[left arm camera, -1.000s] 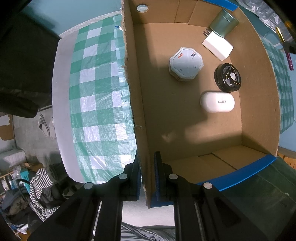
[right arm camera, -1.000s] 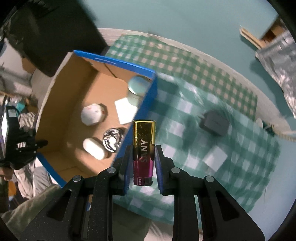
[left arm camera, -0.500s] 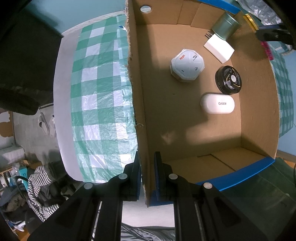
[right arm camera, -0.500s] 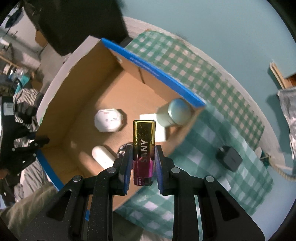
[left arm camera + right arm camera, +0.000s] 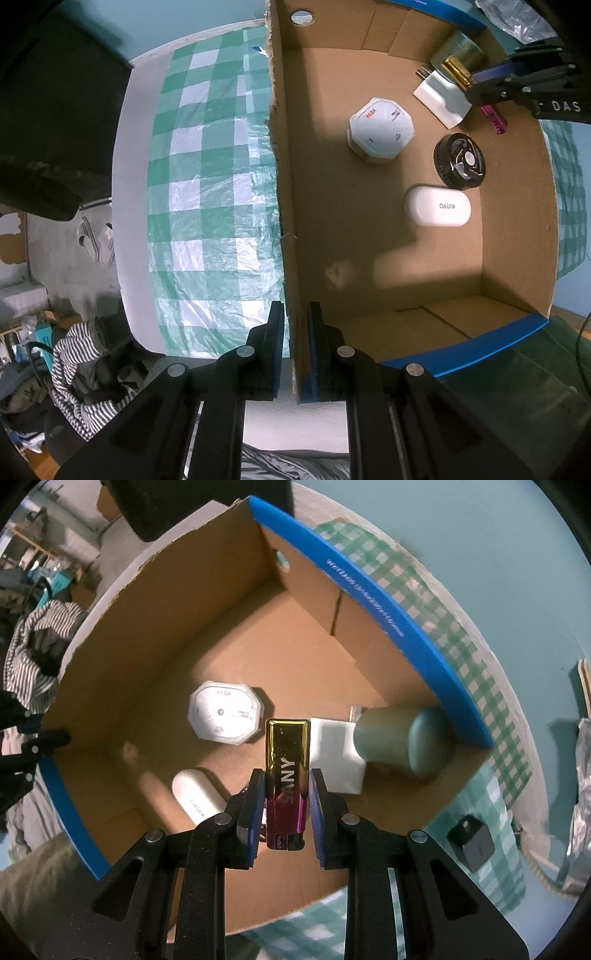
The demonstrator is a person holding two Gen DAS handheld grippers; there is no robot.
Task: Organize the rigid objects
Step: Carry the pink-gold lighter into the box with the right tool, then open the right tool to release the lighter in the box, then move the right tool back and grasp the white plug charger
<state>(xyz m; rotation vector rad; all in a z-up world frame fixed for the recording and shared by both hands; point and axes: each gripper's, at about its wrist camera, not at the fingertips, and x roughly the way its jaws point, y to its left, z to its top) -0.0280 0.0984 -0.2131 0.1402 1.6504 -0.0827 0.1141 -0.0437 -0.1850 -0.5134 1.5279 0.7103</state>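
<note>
An open cardboard box [image 5: 517,206] with blue edges stands on a green checked cloth. My left gripper [image 5: 295,325] is shut on the box's near wall [image 5: 288,221]. My right gripper [image 5: 287,779] is shut on a gold and magenta lighter [image 5: 287,760] marked SANY and holds it above the box's inside; it also shows in the left wrist view [image 5: 476,79]. Inside lie a white octagonal box [image 5: 224,716], a white oval case [image 5: 197,799], a black round part [image 5: 460,160], a white block [image 5: 338,760] and a green can [image 5: 402,740].
A black cube charger [image 5: 471,842] lies on the checked cloth [image 5: 491,805] outside the box. Crinkled silver foil [image 5: 581,786] is at the right edge. Striped clothing [image 5: 85,362] lies beyond the table's edge on the left.
My right gripper has carried the lighter from over the cloth to above the box's inside. It now shows in the left wrist view. The left gripper has stayed on the box wall.
</note>
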